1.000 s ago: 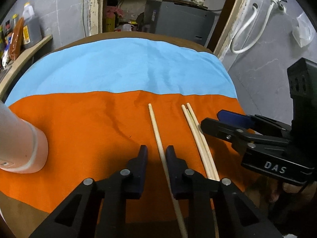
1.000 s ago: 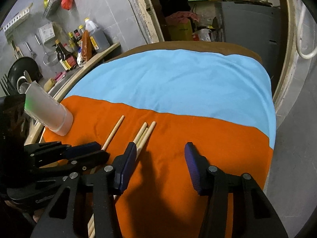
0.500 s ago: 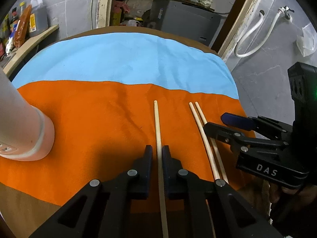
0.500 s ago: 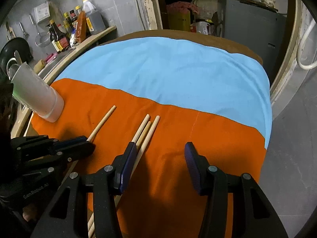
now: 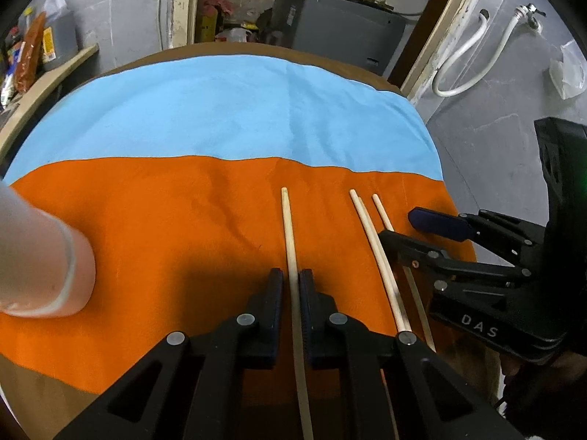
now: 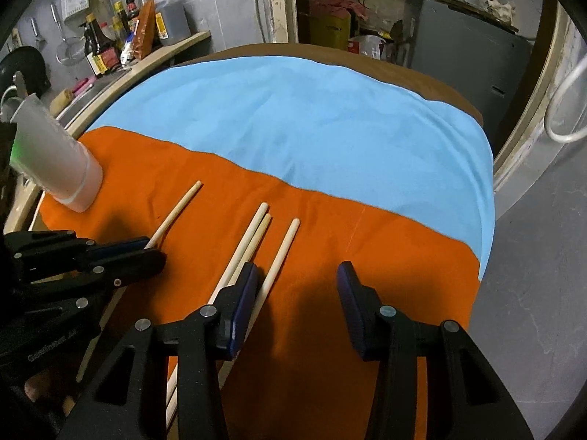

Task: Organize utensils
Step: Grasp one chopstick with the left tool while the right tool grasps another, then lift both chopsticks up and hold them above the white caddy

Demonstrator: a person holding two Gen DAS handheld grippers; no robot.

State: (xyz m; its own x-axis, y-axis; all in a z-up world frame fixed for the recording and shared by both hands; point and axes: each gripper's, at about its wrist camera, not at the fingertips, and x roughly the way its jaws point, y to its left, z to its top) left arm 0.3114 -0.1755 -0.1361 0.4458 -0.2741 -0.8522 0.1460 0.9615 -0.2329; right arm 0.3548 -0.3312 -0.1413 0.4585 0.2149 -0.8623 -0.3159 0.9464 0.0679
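Several pale wooden chopsticks lie on the orange cloth (image 5: 165, 220). My left gripper (image 5: 292, 282) is shut on one chopstick (image 5: 288, 220), which points away between its jaws; this shows in the right wrist view too (image 6: 176, 211). A close pair of chopsticks (image 6: 245, 245) and a single one (image 6: 280, 253) lie right of it. My right gripper (image 6: 297, 289) is open over the orange cloth, its left finger (image 6: 242, 300) above the single chopstick. A white holder cup (image 6: 58, 161) stands at the left.
A blue cloth (image 6: 301, 117) covers the far half of the round brown table (image 5: 227, 49). A counter with bottles (image 6: 121, 36) stands far left. A grey wall and white hose (image 5: 466, 58) are on the right.
My left gripper closed on the single chopstick. The right gripper stayed open and drew slightly closer to the loose chopsticks, one of which now lies apart from the pair.
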